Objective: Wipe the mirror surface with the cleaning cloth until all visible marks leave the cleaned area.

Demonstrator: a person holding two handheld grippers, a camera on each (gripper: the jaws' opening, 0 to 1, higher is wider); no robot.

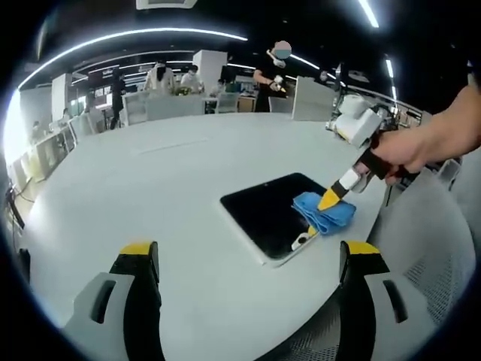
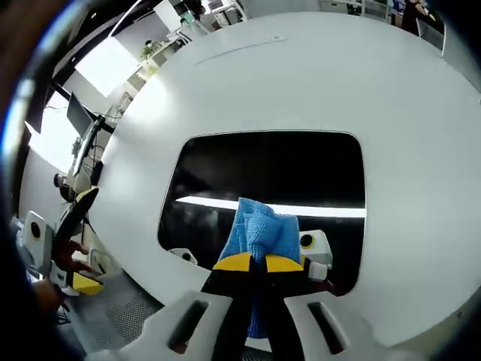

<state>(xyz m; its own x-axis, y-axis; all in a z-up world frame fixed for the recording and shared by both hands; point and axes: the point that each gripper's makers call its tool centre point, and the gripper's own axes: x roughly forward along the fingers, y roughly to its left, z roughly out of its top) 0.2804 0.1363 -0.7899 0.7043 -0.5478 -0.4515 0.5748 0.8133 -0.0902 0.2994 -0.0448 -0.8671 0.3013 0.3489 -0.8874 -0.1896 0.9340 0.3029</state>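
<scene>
In the left gripper view the mirror [image 1: 273,215] lies flat on the white desk [image 1: 150,188], a dark rounded rectangle whose long axis runs from about 11 o'clock down to 5 o'clock, its near corner close to the desk edge. The blue cleaning cloth [image 1: 325,212] rests bunched on the mirror's 3 o'clock side. The right gripper [image 1: 328,201], held in a hand [image 1: 421,147], reaches in from 2 o'clock with its jaws clamped on the cloth. The left gripper [image 1: 248,259] hovers above the desk, jaws spread wide and holding nothing.

In the right gripper view the cloth [image 2: 259,233] points toward 12 o'clock across the mirror [image 2: 263,169], pinched between the right gripper's [image 2: 251,262] yellow tips.
</scene>
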